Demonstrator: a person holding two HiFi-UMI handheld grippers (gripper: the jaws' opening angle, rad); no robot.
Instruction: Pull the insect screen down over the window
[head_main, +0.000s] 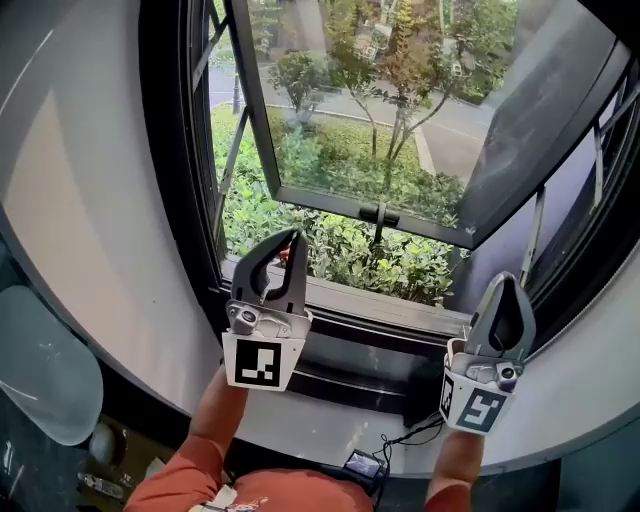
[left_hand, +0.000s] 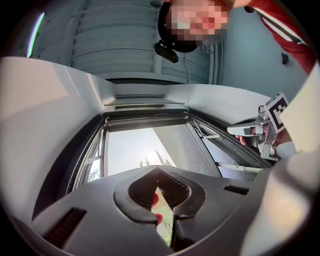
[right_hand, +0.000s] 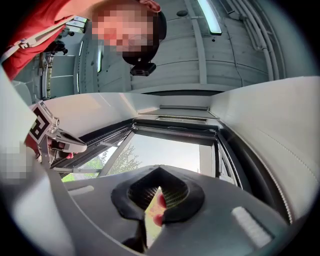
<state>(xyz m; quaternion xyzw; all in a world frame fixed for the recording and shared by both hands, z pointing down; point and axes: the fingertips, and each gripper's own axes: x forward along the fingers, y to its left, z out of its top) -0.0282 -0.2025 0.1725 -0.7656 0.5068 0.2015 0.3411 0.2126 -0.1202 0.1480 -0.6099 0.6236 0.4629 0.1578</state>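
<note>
The window's glass sash (head_main: 400, 110) is swung open outward, with a dark handle (head_main: 379, 214) on its lower rail. No insect screen covers the opening. In both gripper views a dark rail (left_hand: 145, 120) (right_hand: 175, 131) runs across the top of the frame, and the screen seems to be rolled up there. My left gripper (head_main: 288, 240) is raised in front of the sill's left part, shut, with nothing held (left_hand: 158, 171). My right gripper (head_main: 503, 281) is lower at the sill's right end, also shut and empty (right_hand: 160, 171). Neither touches the frame.
The black window frame (head_main: 190, 200) and grey sill (head_main: 370, 305) lie ahead, with pale curved wall on both sides. A small device with a cable (head_main: 362, 463) lies on the ledge below. Shrubs and trees (head_main: 360, 250) are outside.
</note>
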